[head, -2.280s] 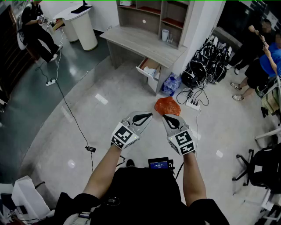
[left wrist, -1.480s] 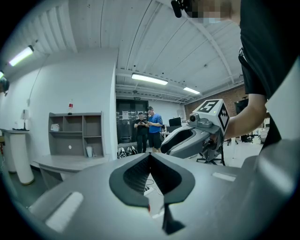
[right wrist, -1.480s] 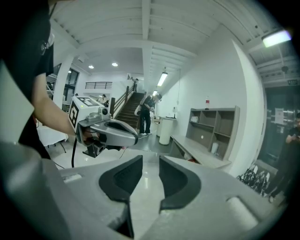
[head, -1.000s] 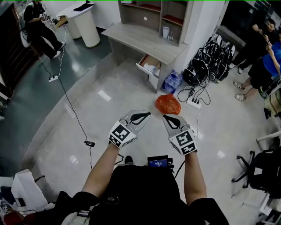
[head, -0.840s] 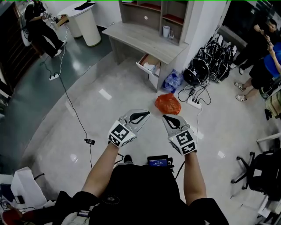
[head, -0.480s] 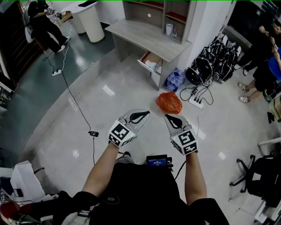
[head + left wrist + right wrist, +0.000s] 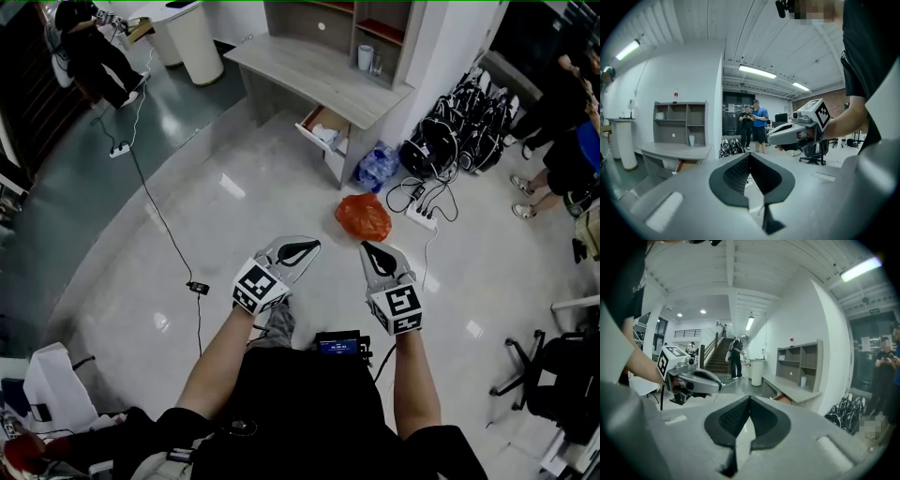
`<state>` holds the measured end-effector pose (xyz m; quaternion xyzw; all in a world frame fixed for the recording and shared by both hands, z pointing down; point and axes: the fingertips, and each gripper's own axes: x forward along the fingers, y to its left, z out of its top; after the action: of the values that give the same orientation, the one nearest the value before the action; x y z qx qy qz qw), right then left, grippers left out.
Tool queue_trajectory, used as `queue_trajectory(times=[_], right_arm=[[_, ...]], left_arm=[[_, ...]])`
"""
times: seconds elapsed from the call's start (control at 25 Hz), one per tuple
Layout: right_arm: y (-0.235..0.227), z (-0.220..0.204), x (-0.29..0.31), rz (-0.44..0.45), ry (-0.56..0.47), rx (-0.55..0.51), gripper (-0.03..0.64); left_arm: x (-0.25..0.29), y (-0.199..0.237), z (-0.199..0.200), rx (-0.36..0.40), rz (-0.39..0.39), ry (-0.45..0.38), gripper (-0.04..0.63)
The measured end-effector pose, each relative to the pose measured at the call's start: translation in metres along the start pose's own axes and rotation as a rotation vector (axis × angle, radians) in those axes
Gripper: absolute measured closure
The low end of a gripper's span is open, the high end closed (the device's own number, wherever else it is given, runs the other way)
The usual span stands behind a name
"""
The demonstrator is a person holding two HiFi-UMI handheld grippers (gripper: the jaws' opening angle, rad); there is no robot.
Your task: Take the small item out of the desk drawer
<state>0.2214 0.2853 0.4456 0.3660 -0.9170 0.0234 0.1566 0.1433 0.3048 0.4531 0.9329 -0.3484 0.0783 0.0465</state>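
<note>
Both grippers are out front, side by side above the pale floor (image 7: 187, 244). The left gripper (image 7: 310, 247) is clenched tight with nothing between its jaws. The right gripper (image 7: 369, 249) is the same, jaws pressed together and empty. Far ahead, the drawer (image 7: 317, 120) stands pulled open under the counter (image 7: 300, 70), with a white item (image 7: 327, 134) inside, too small to identify. An orange bag (image 7: 363, 216) lies on the floor just ahead of the grippers, short of the drawer.

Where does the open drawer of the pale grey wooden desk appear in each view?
Head view: drawer upper centre, pulled open.
Left gripper view: drawer left of centre, small.
Right gripper view: drawer just right of centre.
Shared landmark: grey shelf unit above it.
</note>
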Motion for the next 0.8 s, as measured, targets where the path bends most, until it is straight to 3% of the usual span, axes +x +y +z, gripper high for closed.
queue_trajectory(times=[0.24, 0.52, 0.8], right_arm=[[0.004, 0.004, 0.037, 0.003, 0.067, -0.068, 0.614], [-0.005, 0.025, 0.093, -0.036, 0.088, -0.044, 0.614], [0.000, 0.037, 0.151, -0.066, 0.114, -0.029, 0.614]], left_arm=[[0.007, 0.038, -0.007, -0.007, -0.037, 0.014, 0.592], [0.004, 0.108, -0.003, 0.016, -0.063, 0.022, 0.592], [-0.011, 0.168, -0.010, -0.010, -0.091, 0.021, 0.592]])
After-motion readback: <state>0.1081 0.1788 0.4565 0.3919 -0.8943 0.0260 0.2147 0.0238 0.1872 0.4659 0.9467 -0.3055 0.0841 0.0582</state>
